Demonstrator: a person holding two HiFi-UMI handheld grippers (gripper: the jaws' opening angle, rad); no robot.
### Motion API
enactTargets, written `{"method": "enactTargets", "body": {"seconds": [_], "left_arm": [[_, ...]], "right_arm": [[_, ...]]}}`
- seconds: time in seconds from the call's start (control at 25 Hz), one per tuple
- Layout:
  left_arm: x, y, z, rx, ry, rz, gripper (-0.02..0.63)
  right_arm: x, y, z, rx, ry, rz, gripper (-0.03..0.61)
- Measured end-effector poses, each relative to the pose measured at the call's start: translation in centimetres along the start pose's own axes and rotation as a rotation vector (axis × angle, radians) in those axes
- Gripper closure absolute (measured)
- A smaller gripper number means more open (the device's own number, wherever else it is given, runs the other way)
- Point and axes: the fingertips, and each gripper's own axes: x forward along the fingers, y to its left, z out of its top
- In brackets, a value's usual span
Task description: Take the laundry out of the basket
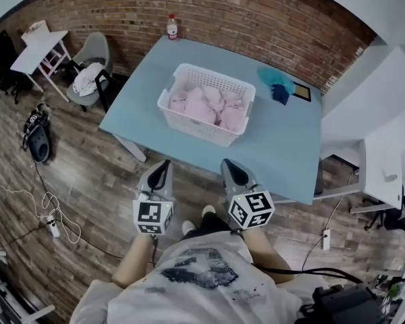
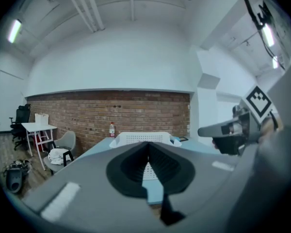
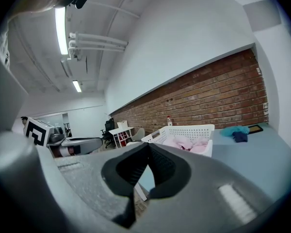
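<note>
Head view is showing the left gripper (image 1: 163,170) and right gripper (image 1: 230,169) hanging short of the pale blue table (image 1: 287,150)'s near edge, jaws pressed together and empty, seemingly awaiting the reach toward pink crumpled laundry (image 1: 206,104) lying in the white perforated plastic basket (image 1: 194,127).

We wear a white short-sleeved T-shirt (image 1: 196,275) with a dark grey print across the chest, dark clothing below it, and white shoes (image 1: 187,227). Our left gripper (image 1: 165,164) and right gripper (image 1: 228,163) are matt grey shells, broad at the back and tapering to a narrow tip. Each has black ribbed pads (image 2: 165,166) set in a dark hollow. Each carries a cube (image 1: 153,217) with black-and-white square markers on its faces. A pale rectangular patch (image 2: 58,201) sits on the grey shell at either side. A thin black cable (image 1: 304,271) runs beside the shirt on our right
</note>
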Motion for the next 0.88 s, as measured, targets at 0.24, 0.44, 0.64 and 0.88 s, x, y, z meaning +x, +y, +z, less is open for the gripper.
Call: {"method": "enactTargets", "body": {"seconds": [0.24,0.44,0.64,0.88], "left_arm": [[3.2,1.6,-0.2,-0.002,0.013,-0.033,0.621],[7.1,3.1,0.6,0.020,0.021,-0.070,0.621],[11.9,4.1,1.5,0.033,0.030,-0.098,0.621],[17.6,4.2,1.9,0.045,0.063,-0.148,0.621]], "right_arm": [[3.0,-1.8,0.1,0.019,-0.003,-0.037,0.581],[6.3,-4.1,0.9,0.041,-0.008,-0.067,0.580],[9.5,-7.0,1.8,0.063,-0.008,-0.083,0.581],[12.5,-11.1,2.8,0.090,-0.005,-0.111,0.581]]}}
